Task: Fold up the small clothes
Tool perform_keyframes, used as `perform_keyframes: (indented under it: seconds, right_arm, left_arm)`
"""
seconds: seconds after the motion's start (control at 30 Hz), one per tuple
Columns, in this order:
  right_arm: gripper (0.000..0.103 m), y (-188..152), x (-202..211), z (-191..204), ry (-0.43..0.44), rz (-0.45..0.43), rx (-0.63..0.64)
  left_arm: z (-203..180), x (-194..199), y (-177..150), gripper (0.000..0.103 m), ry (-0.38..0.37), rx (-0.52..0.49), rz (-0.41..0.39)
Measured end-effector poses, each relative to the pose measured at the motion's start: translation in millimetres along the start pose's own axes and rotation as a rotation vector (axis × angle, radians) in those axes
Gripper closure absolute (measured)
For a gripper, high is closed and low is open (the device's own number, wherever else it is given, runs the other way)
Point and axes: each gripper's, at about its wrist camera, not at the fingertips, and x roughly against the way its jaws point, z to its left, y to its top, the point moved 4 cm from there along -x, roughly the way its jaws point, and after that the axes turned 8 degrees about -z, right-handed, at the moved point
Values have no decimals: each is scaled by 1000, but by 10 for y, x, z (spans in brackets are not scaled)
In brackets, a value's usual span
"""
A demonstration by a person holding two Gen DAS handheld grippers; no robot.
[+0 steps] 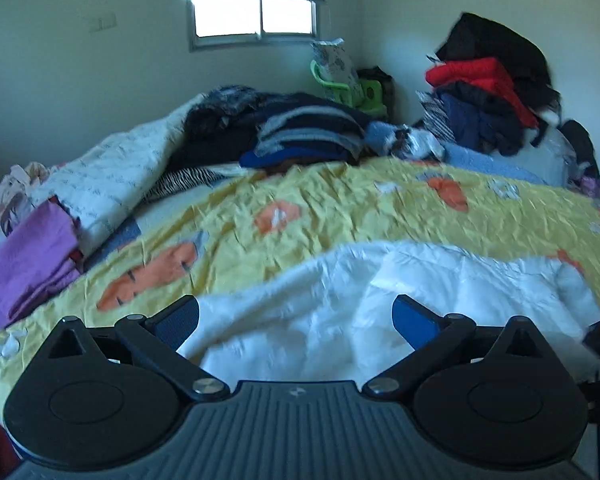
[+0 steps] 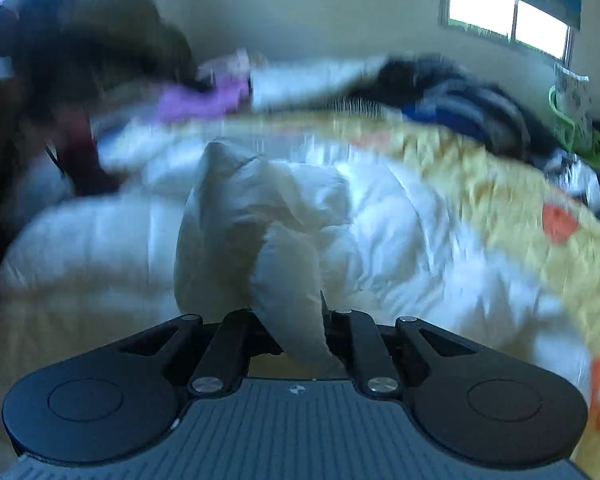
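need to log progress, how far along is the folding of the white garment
Early on. Done: the white garment is laid out on the yellow bedspread. In hand: the right gripper has its jaws shut on a bunched part of it, lifted off the bed; the view is blurred. The left gripper is open, above the cloth, holding nothing. Left: no neat fold is visible yet.

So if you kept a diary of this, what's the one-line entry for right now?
step: folding | left gripper: open above white garment | right gripper: shut on white garment, fabric lifted | surface: yellow bedspread
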Motion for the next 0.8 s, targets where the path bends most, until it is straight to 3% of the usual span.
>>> perform_keyframes:
  seconds: [0.07,0.13,0.2,0.27,0.37,0.47,0.5,0.53,0.6,0.7,0.8]
  right_arm:
    - [77,-114,-52,84,-82,32,34]
    - [55,-176,-54,145,-117,37,11]
    - [46,-222,-42,234,-133,27,-17]
    - [46,-186,-75,298,-150,29,-40]
    - [44,-169,141,282,-136,-9,-105]
    - [41,-180,307,-123,-95,-60,-283]
    - [40,-219,440,-300,-117,-77,-347]
    - [33,-267,553,-448,-153,-100,-399]
    - [26,-361,744,-790,-197,-147,-540]
    - [26,-397,848,-1069,-186,-229,-704]
    - [25,-284,759,-1093,-48,-330,-832]
  left_arm:
    - [-113,18,-54,0,-53,-24,20]
    - [-329,-34,-67,0,-123,-60,32]
    - [-584,-82,-24,0,-213,-97,15]
    - [-816,-149,43,0,-309,-115,-8]
    - [-1069,-423,50,0,-412,-115,26]
    - [-1204,-930,-324,0,-379,-163,231]
    - [-1229,-1053,-509,0,-381,-185,290]
    - [-1238,-1125,-658,0,-366,-216,322]
    - [-1297,-1187,-877,0,-333,-286,322]
    - [-1292,-1240,-944,0,-312,-297,307]
    - [-1254,-1180,-855,0,-307,-307,284]
